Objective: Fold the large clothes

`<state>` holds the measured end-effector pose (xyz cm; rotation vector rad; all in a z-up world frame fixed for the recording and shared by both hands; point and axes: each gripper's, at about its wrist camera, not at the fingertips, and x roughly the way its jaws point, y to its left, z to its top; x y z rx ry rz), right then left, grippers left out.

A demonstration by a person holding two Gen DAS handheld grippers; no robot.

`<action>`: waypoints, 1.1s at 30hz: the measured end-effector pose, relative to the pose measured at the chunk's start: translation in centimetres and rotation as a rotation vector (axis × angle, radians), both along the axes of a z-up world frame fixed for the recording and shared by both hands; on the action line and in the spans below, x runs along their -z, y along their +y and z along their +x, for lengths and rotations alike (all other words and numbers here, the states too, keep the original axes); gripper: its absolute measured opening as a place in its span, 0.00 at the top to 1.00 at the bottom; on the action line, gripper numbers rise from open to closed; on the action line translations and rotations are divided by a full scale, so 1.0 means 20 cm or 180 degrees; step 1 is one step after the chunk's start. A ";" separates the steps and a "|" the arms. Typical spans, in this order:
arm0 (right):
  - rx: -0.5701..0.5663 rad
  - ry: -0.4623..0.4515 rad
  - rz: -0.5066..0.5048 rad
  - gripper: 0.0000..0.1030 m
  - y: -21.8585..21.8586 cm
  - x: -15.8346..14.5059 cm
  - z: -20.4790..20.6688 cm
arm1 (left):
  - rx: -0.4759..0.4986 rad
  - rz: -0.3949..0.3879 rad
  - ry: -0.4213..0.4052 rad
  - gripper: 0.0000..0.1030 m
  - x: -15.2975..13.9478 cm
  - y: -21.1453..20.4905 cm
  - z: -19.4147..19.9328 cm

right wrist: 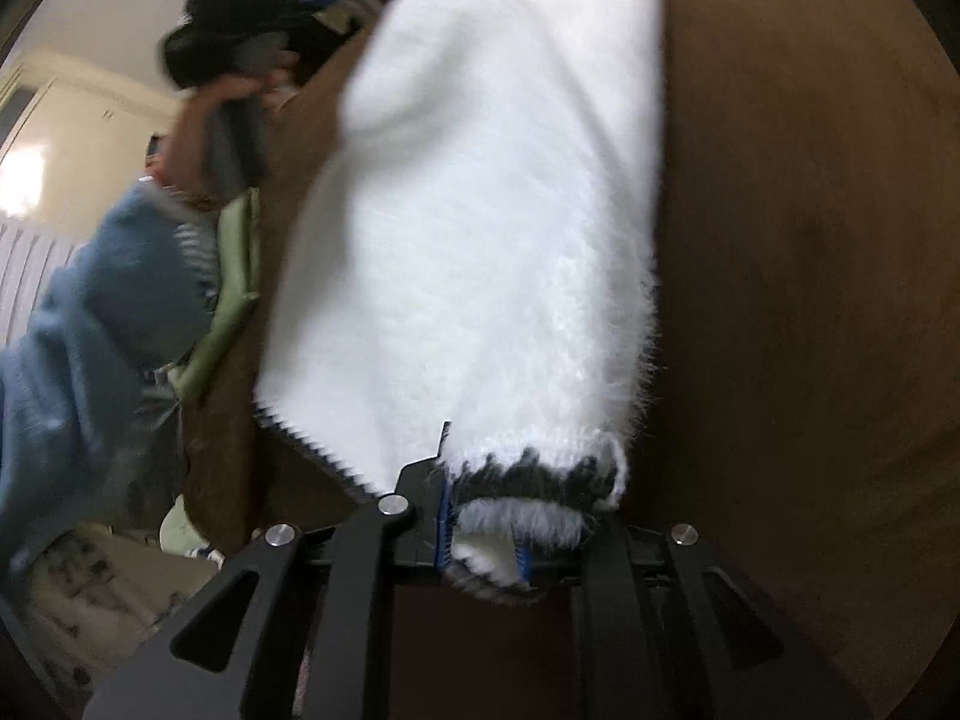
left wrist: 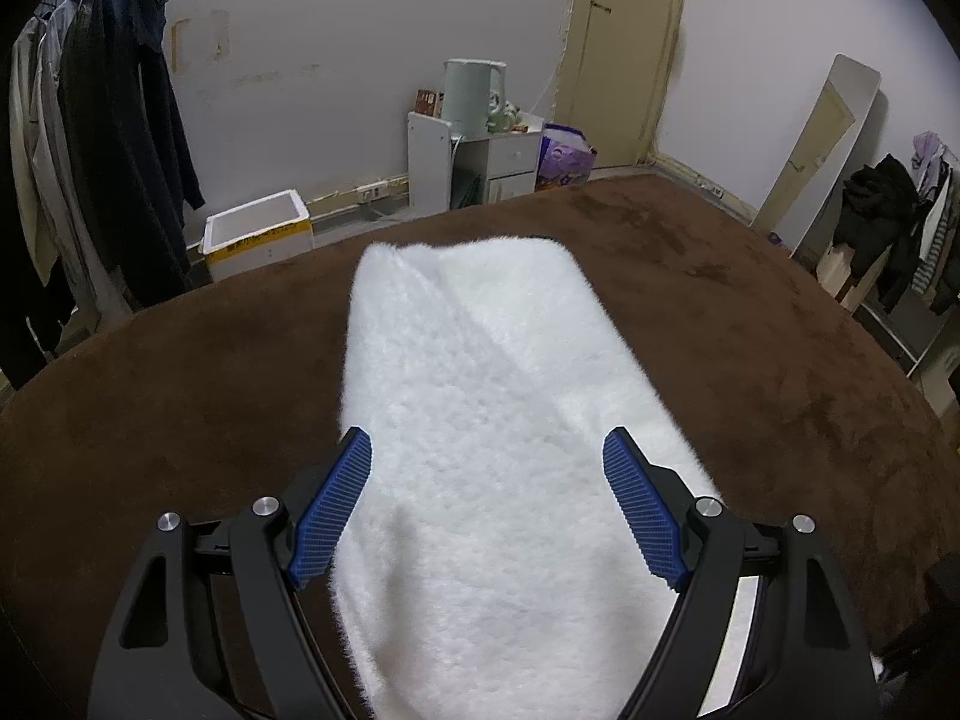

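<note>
A home bedroom: hanging clothes (left wrist: 108, 120), kettle (left wrist: 474, 96), bedside cabinet (left wrist: 474, 162).

- Fluffy garment (left wrist: 498, 396): white; hem edge trimmed in dark grey.
- Bed cover (left wrist: 180, 408) beneath the garment: plain brown.
- Left gripper (left wrist: 487, 462): black frame, blue ribbed pads.
- Sleeve (right wrist: 90, 348) left of the garment: light blue.
- Box (left wrist: 258, 234) beyond the bed cover: white, yellow band.

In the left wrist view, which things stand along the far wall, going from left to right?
Hanging dark clothes → white foam box → white cabinet with a pale kettle on top → purple bag → door → leaning mirror.
</note>
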<state>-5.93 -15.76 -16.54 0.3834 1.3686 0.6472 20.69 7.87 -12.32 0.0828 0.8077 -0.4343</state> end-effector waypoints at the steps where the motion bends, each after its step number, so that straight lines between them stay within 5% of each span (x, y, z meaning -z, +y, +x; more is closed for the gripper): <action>1: 0.0047 0.0021 0.0053 0.80 -0.01 0.02 0.00 | -0.0016 0.0011 0.0017 0.23 0.01 0.01 0.00; 3: 0.0061 0.0006 0.0066 0.77 -0.01 0.01 0.00 | -0.0034 0.0028 0.0033 0.23 0.03 0.01 0.01; 5: 0.0013 0.0026 0.0000 0.64 -0.01 0.00 -0.01 | -0.0063 0.0032 0.0044 0.23 0.05 0.02 0.02; 7: 0.0017 0.0082 0.0024 0.30 -0.01 -0.01 -0.01 | -0.0086 0.0030 0.0056 0.23 0.06 0.04 0.03; 8: 0.0017 0.0051 0.0020 0.26 -0.02 -0.04 -0.02 | -0.0094 0.0031 0.0051 0.23 0.06 0.04 0.04; 16: 0.0083 -0.0624 -0.0339 0.23 -0.18 -0.36 0.10 | -0.0029 0.0135 0.0019 0.23 -0.03 0.12 0.10; 25: -0.0366 -0.1451 -0.0149 0.22 0.00 -0.65 0.79 | 0.0155 0.0245 -0.0189 0.18 -0.38 0.24 0.10; 33: -0.0720 -0.1658 0.0236 0.22 0.39 -0.76 1.44 | 0.0184 -0.0098 0.0494 0.18 -0.32 0.28 -0.07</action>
